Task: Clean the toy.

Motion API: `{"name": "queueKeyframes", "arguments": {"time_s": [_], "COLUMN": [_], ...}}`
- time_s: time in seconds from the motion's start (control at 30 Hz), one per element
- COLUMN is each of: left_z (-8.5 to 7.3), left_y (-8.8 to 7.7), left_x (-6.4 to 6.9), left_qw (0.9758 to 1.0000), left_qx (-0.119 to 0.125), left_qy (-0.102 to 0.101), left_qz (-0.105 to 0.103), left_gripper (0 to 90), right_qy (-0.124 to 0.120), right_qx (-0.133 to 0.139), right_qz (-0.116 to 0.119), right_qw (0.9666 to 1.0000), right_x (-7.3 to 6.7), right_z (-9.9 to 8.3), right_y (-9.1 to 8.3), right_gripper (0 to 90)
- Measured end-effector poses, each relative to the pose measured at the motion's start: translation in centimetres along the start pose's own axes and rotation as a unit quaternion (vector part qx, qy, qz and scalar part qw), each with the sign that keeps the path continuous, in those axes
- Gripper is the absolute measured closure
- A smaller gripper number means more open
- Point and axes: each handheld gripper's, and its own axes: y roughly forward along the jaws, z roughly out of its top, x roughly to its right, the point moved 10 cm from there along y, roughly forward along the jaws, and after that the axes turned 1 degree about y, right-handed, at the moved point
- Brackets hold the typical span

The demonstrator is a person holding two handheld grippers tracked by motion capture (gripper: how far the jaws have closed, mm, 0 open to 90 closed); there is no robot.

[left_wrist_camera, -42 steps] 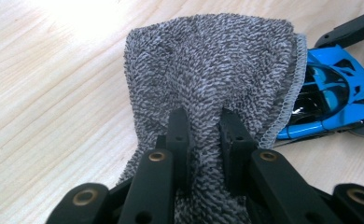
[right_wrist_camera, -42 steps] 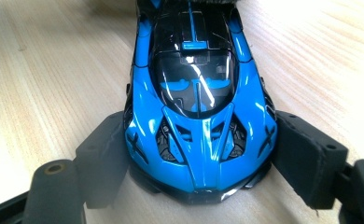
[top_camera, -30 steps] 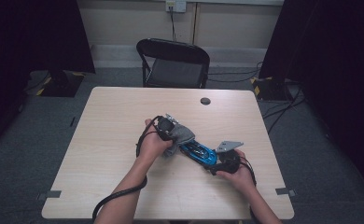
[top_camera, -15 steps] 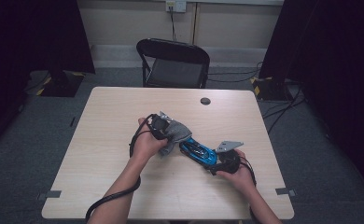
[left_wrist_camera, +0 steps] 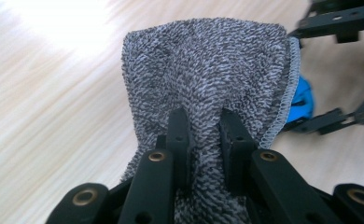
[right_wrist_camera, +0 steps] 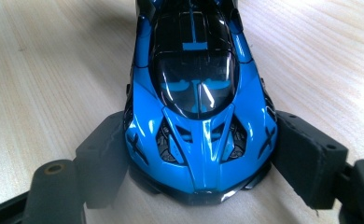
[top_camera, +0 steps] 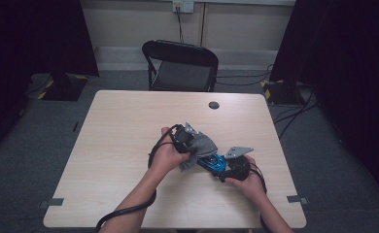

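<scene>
1. two hand-held grippers work over one pale wood-grain table (top_camera: 114, 145), one in each of the person's hands.
2. high view: left gripper (top_camera: 190, 141) sits near the table's middle with one grey terry cloth (top_camera: 202, 145) draped from it; right gripper (top_camera: 226, 167) lies just beside it, toward the near right edge, with one blue toy sports car (top_camera: 213, 163) between the two.
3. high view also gives what neither gripper view gives: one black folding chair (top_camera: 180, 65) behind the table and one small dark round disc (top_camera: 214, 105) near the far edge, well apart from the hands.
4. left gripper view: left gripper (left_wrist_camera: 203, 135) has its jaws pressed close together, pinching a fold of the grey terry cloth (left_wrist_camera: 208, 70). the weave and the stitched hem are plain here, while the high view shows them as a grey patch.
5. left gripper view: a sliver of the blue toy sports car (left_wrist_camera: 302, 100) shows past the cloth's hem, with black linkage of the other gripper beside it.
6. right gripper view: right gripper (right_wrist_camera: 189, 172) has its jaws spread wide, one pad against each flank of the blue toy sports car (right_wrist_camera: 196, 93), clamping its near end. the car rests on the table.
7. right gripper view resolves dark glazing and black vents on the car.
8. count: two grippers, one cloth, one car, one chair, one disc, one table.
</scene>
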Motion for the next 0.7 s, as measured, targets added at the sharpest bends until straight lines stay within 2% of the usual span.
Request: {"name": "queueKeyframes", "arguments": {"time_s": [0.2,0.3,0.43,0.53,0.7], "left_z": [0.0,-0.1,0.0,0.2,0.2], "left_y": [1.5,2.1,2.8,3.3,3.6], "left_x": [2.3,3.2,4.2,4.7,5.0], "left_qw": [0.9990,0.9982,0.9961,0.9944,0.9938], "left_qx": [-0.020,-0.029,-0.039,-0.045,-0.047], "left_qy": [0.036,0.047,0.074,0.092,0.095], "left_qz": [-0.016,-0.021,-0.029,-0.026,-0.032], "left_gripper": [76.9,76.9,76.9,76.8,76.9], "right_qy": [0.000,0.000,0.000,0.000,0.000], "right_qx": [0.000,0.000,0.000,0.000,0.001], "right_qz": [0.000,0.000,0.000,-0.001,-0.001], "right_qw": [1.0000,1.0000,1.0000,1.0000,1.0000], "right_x": [0.0,0.0,0.0,0.0,0.0], "right_z": [0.0,0.0,0.0,0.0,0.0], "right_y": [0.0,0.0,0.0,0.0,0.0], "right_gripper": [24.1,24.1,24.1,24.1,24.1]}}
